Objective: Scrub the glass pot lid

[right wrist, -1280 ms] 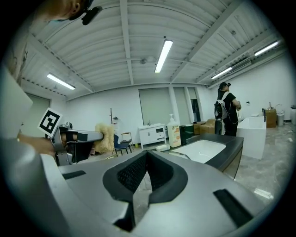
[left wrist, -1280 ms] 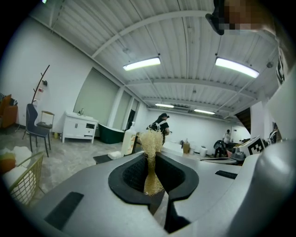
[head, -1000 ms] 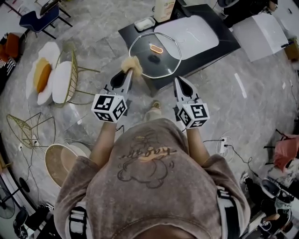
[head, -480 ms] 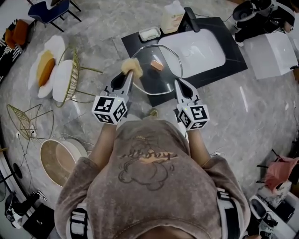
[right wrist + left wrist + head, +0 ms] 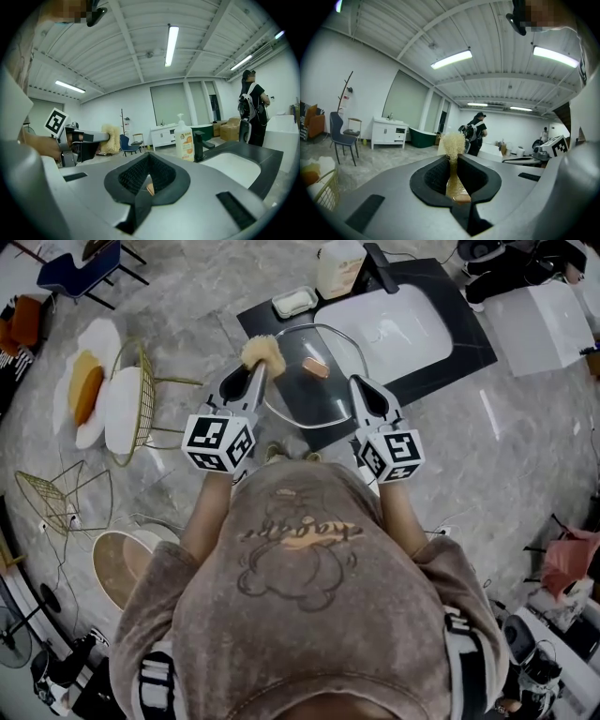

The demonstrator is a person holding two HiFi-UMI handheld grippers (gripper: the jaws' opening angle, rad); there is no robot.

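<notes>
Just ahead of both claws, between them: glass pot lid [image 5: 300, 395], flat on dark counter [image 5: 258, 317] beside sink [image 5: 384, 329]. Left claw [image 5: 251, 377] pinches tan-bristled brush [image 5: 263, 354] at lid's left rim. Right claw [image 5: 365, 390] pressed together, empty, near the lid's right rim.

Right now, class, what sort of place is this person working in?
Probably a large showroom or studio, not a home kitchen: a freestanding sink counter on open stone floor, a green bathtub and white vanity beyond.

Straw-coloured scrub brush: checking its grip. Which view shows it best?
Left gripper view: the straw-coloured scrub brush stands clamped in the left tool, handle and bristles visible. The head view shows only its tuft; the right gripper view, the tuft sideways.
</notes>
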